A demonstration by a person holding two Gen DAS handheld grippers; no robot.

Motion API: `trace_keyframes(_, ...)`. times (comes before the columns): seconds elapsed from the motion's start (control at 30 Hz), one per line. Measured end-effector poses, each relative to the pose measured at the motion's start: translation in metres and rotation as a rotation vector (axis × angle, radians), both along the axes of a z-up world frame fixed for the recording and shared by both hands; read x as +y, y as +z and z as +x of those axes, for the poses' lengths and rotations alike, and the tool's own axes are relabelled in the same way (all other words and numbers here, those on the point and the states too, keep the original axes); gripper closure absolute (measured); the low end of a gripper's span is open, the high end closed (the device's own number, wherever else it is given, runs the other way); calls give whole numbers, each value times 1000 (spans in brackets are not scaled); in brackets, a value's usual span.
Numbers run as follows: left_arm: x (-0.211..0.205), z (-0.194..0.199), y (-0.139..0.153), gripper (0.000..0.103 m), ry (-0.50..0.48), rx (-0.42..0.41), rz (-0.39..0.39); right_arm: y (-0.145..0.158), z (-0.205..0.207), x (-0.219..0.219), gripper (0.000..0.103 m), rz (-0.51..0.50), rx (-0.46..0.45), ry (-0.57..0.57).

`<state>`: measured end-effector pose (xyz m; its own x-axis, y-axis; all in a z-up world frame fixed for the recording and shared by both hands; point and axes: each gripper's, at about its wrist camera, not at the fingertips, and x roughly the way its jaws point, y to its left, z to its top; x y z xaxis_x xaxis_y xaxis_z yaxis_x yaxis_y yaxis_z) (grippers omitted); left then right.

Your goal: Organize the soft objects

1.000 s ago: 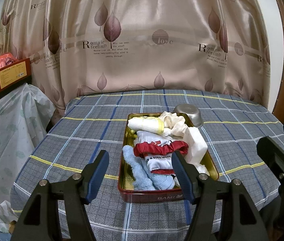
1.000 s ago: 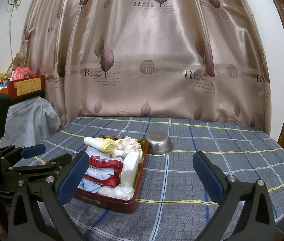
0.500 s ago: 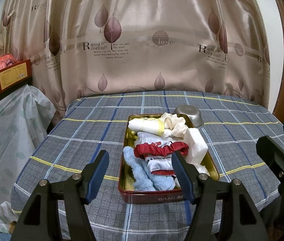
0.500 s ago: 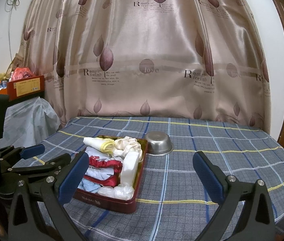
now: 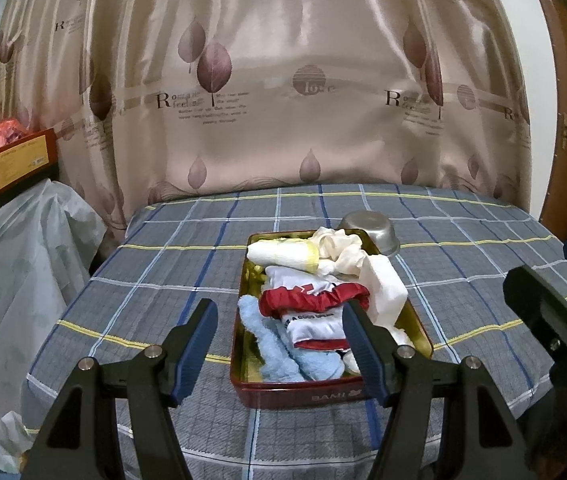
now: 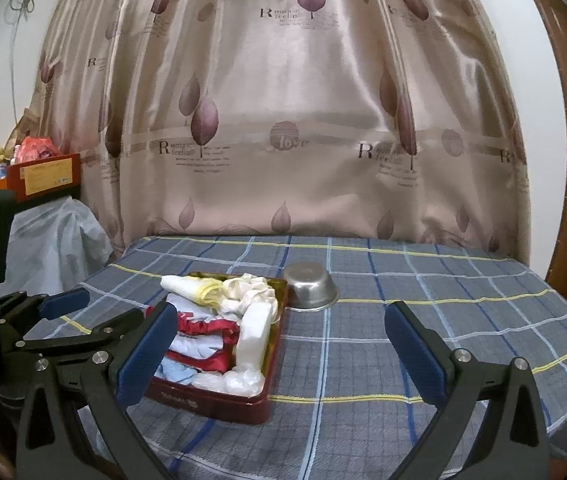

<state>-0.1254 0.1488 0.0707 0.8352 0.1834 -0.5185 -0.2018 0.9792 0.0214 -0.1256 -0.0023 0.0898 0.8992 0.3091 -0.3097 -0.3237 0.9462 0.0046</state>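
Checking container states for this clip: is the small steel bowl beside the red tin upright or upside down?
Upside down. The small steel bowl shows its flat base on top and its wider rim flat on the plaid cloth, just beyond the red tin.

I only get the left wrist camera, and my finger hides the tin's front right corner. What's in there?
Observer: Crinkly clear plastic bags, bunched in that corner of the tin.
Operator: Is my other gripper holding something?
Observer: No, the right gripper is open and empty.
Operator: Is the metal bowl inside the tin?
Observer: No, the metal bowl stands on the tablecloth, outside the far corner.
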Motion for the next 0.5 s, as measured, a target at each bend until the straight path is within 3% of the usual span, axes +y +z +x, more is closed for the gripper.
trace_keyframes(0.5, -11, -2, -3, 37, -76, -20, 6, 3, 1, -3, 1, 6, -4, -20)
